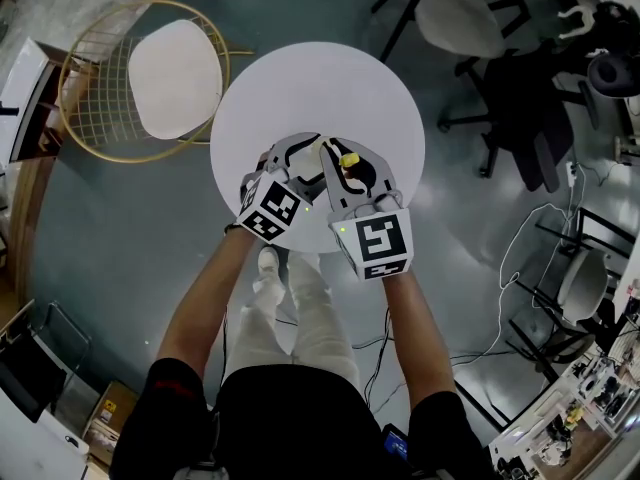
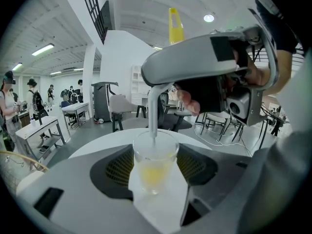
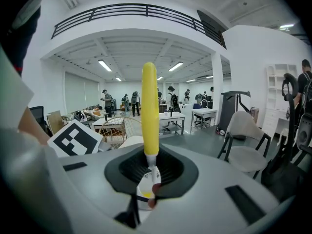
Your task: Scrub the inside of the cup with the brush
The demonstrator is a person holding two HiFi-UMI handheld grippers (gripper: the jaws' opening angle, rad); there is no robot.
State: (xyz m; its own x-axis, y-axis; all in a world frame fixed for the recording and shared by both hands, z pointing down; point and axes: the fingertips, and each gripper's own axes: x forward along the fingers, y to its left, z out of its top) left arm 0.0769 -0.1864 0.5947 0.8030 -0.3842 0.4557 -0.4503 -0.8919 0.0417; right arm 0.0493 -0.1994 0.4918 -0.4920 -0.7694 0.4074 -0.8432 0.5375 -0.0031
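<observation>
Head view puts you over the round white table (image 1: pixel 300 78) with both tools meeting above its near half. Your left gripper (image 1: pixel 297 163) is spread wide and clamped on the clear cup (image 2: pixel 155 162), which sits upright between its dark pads. Whether the cup's base rests on the table I cannot tell. Your right gripper (image 1: pixel 352 168) is closed narrow on the brush (image 3: pixel 149 108), gripping the low end of its yellow handle. The thin white stem (image 2: pixel 152 111) drops straight into the cup's mouth, and a yellowish patch (image 2: pixel 153 174) low inside may be the brush head or residue. I judge the scrub to be under way. The main risk is leverage: press the stem against one wall and the smooth cup could twist or slide out of the pads. The handle may also pivot in your right grip. The grippers crowd each other, so a wide stroke could knock them together.
</observation>
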